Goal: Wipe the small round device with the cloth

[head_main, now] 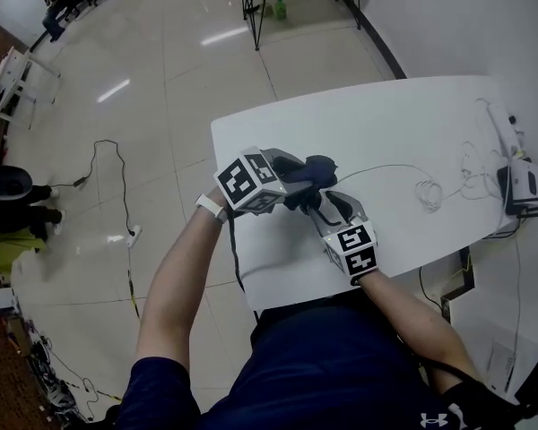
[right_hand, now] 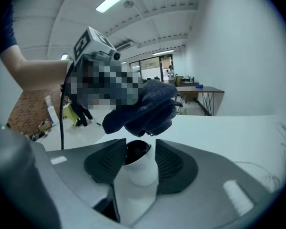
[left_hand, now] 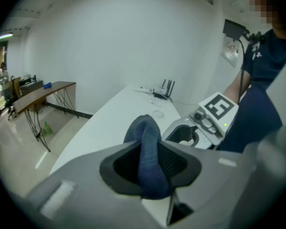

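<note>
A white worktop (head_main: 386,141) carries loose thin cables (head_main: 430,191) and a small white box (head_main: 524,184) at its far right edge, well clear of the hands. Both forearms reach in from the near edge, and the tools meet over the worktop's near half. The left hand-held gripper (head_main: 300,186) pinches the dark blue cloth (left_hand: 145,142). The right hand-held gripper (right_hand: 139,161) clamps the small round device (right_hand: 139,168), whose body lies along the jaws with its dark face just under the cloth.
</note>
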A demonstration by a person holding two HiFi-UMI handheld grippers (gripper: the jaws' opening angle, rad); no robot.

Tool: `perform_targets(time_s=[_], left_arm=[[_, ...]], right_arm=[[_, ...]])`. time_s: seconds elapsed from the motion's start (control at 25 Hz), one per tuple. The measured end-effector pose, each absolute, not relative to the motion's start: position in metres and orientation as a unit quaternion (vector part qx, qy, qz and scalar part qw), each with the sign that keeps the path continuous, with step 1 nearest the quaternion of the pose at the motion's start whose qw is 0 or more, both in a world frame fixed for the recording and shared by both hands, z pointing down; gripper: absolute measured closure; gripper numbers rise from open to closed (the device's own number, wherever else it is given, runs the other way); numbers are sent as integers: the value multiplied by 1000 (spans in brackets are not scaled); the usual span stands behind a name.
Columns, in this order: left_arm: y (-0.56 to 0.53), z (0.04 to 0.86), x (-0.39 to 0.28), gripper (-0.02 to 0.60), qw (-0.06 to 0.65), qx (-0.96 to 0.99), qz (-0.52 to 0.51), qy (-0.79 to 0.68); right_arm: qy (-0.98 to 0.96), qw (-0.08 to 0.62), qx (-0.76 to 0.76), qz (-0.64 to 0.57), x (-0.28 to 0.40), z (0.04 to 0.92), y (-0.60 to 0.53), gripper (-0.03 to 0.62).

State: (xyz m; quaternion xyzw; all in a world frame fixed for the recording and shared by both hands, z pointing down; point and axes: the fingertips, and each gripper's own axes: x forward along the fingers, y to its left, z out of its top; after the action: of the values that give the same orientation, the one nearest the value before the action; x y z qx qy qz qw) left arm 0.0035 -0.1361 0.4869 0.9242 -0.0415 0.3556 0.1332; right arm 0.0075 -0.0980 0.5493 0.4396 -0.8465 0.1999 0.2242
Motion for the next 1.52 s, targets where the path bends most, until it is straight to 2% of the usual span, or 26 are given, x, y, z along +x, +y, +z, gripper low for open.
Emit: perform_targets(time_s=[0.04,0.08,0.28,0.68,0.96,1.2,1.4,1.52], left_arm=[[-134,488,8,476,125,923,362,-27],[-133,491,12,476,117,921,371,-12],[-127,514,16,476,99,903,414,53],[-139,551,26,476,125,869,463,124],[-145,604,25,476,86,829,531,154],[-143,632,19,476,107,808,556,163],[-139,634,26,476,159,820,529,152],[-148,641,21,476,150,825,531,120]], right_arm=[[-840,218,451,208,8,551,-97,425],[-836,214,459,212,8,552,-96,439],[-826,222,481,194,-6,548,-93,400],[-825,220,492,172,-8,546,-90,398],[-831,218,488,155,-7,540,-92,398],[-832,211,487,161,-6,541,-92,398],[-833,211,486,161,-5,542,-92,398],[-832,213,488,158,-3,542,-93,396]])
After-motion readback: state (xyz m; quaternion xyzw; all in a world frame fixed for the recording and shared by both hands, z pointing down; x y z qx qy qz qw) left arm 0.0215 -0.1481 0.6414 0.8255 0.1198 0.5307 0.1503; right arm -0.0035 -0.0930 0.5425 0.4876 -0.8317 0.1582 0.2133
